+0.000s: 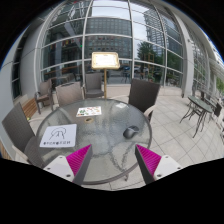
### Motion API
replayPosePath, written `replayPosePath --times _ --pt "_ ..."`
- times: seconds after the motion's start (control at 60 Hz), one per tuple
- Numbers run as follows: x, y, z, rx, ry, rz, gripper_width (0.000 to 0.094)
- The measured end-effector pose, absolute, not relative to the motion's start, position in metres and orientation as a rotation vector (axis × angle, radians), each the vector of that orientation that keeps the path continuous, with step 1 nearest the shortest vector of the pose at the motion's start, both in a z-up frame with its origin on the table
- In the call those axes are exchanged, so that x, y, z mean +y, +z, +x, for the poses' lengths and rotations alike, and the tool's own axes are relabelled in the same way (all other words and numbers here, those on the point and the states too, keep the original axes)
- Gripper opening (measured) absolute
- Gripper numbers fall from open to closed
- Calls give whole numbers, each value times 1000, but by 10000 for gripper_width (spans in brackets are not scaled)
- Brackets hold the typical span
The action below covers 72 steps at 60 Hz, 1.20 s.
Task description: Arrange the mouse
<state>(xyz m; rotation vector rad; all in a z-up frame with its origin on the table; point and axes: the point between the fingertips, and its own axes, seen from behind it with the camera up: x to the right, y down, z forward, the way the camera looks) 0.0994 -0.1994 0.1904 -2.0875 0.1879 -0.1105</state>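
Observation:
A dark mouse point(130, 131) lies on the round glass table point(100, 160), to the right of its middle. A grey-and-white mouse mat point(59, 137) with a printed logo lies on the table's left part. My gripper point(110, 160) hovers over the near rim of the table, well short of the mouse. Its pink-padded fingers point(78, 158) are wide apart with nothing between them but the glass tabletop.
A small white card point(89, 111) lies on the far side of the table. Several chairs point(143, 95) ring the table. A sign on a stand point(105, 62) is behind it, before a tall glass building. More tables and chairs point(198, 104) stand at the right.

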Motion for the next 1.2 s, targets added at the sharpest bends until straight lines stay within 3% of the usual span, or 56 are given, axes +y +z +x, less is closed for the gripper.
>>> replayPosePath --times 0.083,0.1,0.283,0.5,0.767,1.017,1.2 --pt "-208 171 104 184 -102 -2142 870" --pt "-203 148 115 183 -99 -2148 869" --pt "-202 81 163 210 -90 -2249 871" --pt "-141 29 221 145 -52 -2334 853" --pt "-28 -11 246 37 17 -2405 853" --pt "55 -14 242 -20 79 -2420 855" --pt "86 -16 221 -78 102 -2444 782"
